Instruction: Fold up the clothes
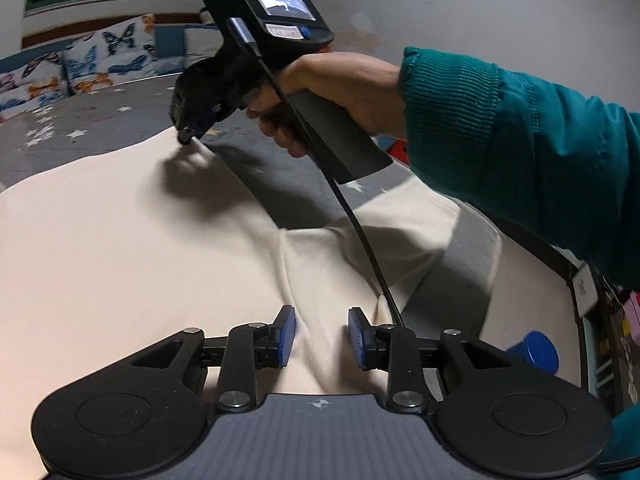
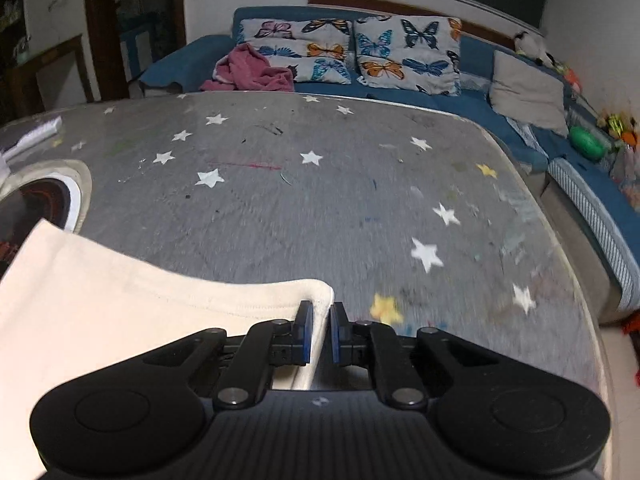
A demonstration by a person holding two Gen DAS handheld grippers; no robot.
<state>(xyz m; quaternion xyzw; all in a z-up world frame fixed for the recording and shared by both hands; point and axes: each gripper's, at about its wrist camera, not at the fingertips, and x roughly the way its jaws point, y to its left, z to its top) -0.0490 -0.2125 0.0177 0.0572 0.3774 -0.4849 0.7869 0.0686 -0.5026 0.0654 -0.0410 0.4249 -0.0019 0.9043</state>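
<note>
A cream garment [image 1: 120, 240] lies spread on a grey star-printed surface [image 1: 80, 120]. My left gripper [image 1: 322, 336] is open just above it, with a raised fold of the cloth running between its blue pads [image 1: 286, 336]. A hand [image 1: 340, 84] in a teal sleeve [image 1: 520, 140] holds my right gripper [image 1: 186, 136], whose tip pinches the garment's far corner. In the right wrist view that gripper [image 2: 322, 332] is shut on the corner of the cream garment [image 2: 120, 300], whose hem runs off to the left.
The grey star surface [image 2: 320, 180] stretches ahead and ends in a curved edge on the right. Behind it is a blue sofa [image 2: 500, 120] with butterfly cushions [image 2: 400, 52] and a pink cloth [image 2: 256, 72]. A round dark object [image 2: 40, 200] sits at the left. A blue cap [image 1: 534, 350] lies near the surface's edge.
</note>
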